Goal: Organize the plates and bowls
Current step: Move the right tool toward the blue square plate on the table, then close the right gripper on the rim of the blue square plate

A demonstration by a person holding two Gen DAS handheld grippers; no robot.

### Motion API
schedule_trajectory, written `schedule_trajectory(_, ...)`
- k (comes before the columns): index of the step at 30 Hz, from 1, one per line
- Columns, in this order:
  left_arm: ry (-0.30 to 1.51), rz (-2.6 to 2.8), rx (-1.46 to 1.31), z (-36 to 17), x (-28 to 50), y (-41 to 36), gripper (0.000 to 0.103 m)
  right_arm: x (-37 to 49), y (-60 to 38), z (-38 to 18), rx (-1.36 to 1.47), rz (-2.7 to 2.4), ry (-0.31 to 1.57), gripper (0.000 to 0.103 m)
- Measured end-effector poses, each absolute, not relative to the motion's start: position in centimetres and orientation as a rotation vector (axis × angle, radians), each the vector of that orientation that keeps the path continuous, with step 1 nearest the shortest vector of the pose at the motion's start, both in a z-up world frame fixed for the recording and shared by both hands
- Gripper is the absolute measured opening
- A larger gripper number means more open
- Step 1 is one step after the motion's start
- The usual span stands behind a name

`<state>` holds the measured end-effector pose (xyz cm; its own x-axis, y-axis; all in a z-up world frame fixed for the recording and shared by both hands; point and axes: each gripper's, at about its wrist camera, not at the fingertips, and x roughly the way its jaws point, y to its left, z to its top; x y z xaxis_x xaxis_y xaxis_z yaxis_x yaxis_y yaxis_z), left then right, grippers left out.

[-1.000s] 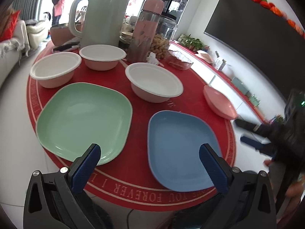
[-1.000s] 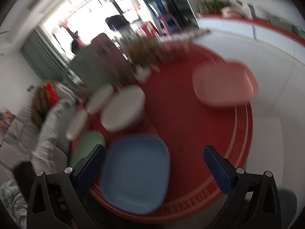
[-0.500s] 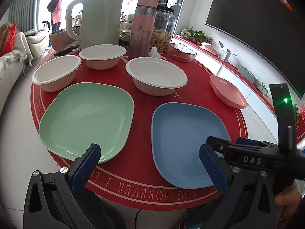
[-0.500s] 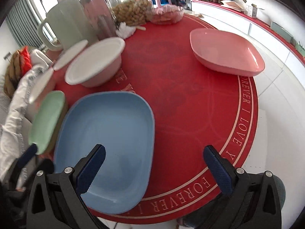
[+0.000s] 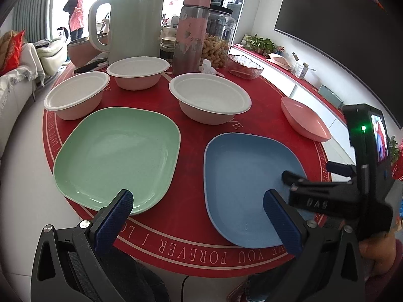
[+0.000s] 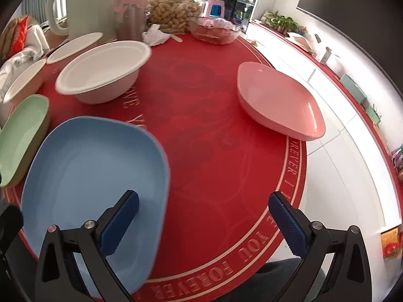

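Both hand-held grippers, left (image 5: 196, 216) and right (image 6: 204, 216), spread wide, empty. Risk: shallow blue square plastic plate (image 6: 93, 171) overhangs the surface edge; a glancing pinch could tip it off.

**Parts hidden, cropped or blurred**

In the left wrist view, the right gripper (image 5: 314, 173) covers the blue plate's (image 5: 241, 181) right corner, and the kettle (image 5: 133, 22) hides part of the brown bowl (image 5: 80, 52) behind it. In the right wrist view, the left edge crops the green plate (image 6: 20, 136) and a white bowl (image 6: 22, 85). The kettle and bottle (image 6: 128, 7) there are blurred.
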<state>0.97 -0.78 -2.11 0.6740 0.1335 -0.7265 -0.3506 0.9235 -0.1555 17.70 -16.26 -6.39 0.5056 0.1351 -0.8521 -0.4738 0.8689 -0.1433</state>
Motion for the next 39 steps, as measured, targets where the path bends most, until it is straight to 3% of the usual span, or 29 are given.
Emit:
schedule_trajectory(24, 1.066, 0.258, -0.317, -5.2, 9.1, -4.2, 0.103, 22.5, -18.5, -7.6, -0.333, 0.599, 1.087, 0.103)
schedule_trajectory(39, 1.065, 0.275, -0.278, -5.4, 9.3, -4.4, 0.103, 22.4, -19.5, -7.8, -0.329, 0.638, 1.020, 0.103)
